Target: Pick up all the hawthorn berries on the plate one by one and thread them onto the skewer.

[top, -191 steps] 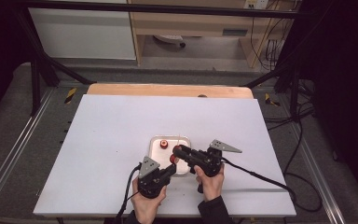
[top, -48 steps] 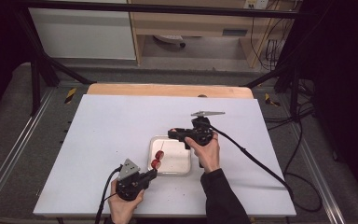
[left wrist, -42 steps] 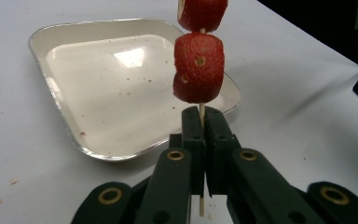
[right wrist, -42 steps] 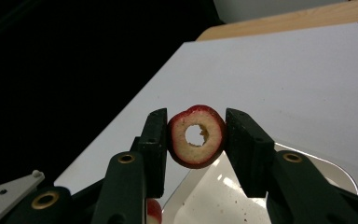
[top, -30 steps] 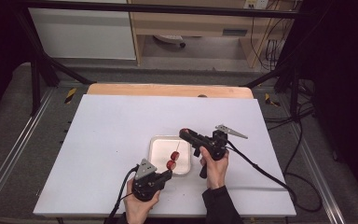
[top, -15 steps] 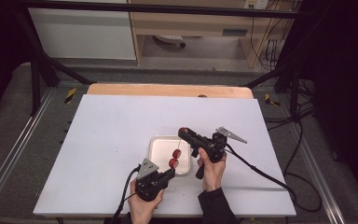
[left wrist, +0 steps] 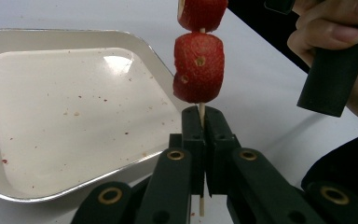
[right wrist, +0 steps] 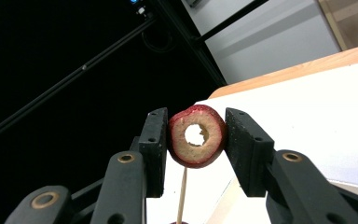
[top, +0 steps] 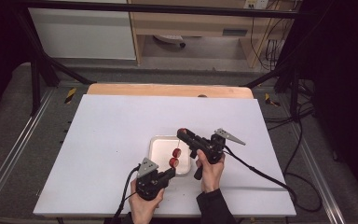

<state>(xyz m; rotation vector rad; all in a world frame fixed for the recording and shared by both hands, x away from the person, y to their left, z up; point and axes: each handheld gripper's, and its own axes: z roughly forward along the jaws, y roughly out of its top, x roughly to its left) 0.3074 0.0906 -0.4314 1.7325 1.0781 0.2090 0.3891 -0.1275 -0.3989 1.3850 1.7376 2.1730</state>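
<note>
High view: your left claw (top: 171,171) sits at the near edge of the white tray (top: 161,144) on the tabletop (top: 102,135); your right claw (top: 182,134) hovers over the tray's far right.

Left gripper view: claw clamped tight on a wooden skewer (left wrist: 201,112), upright, carrying two red fruit pieces (left wrist: 199,67).

Right gripper view: claw pinches a cored red fruit slice (right wrist: 197,136) above the skewer tip (right wrist: 183,193).

A white table (top: 121,140) with a wooden far edge (top: 168,89) stands on grey floor (top: 9,116), black frame bars (top: 42,60) around.
</note>
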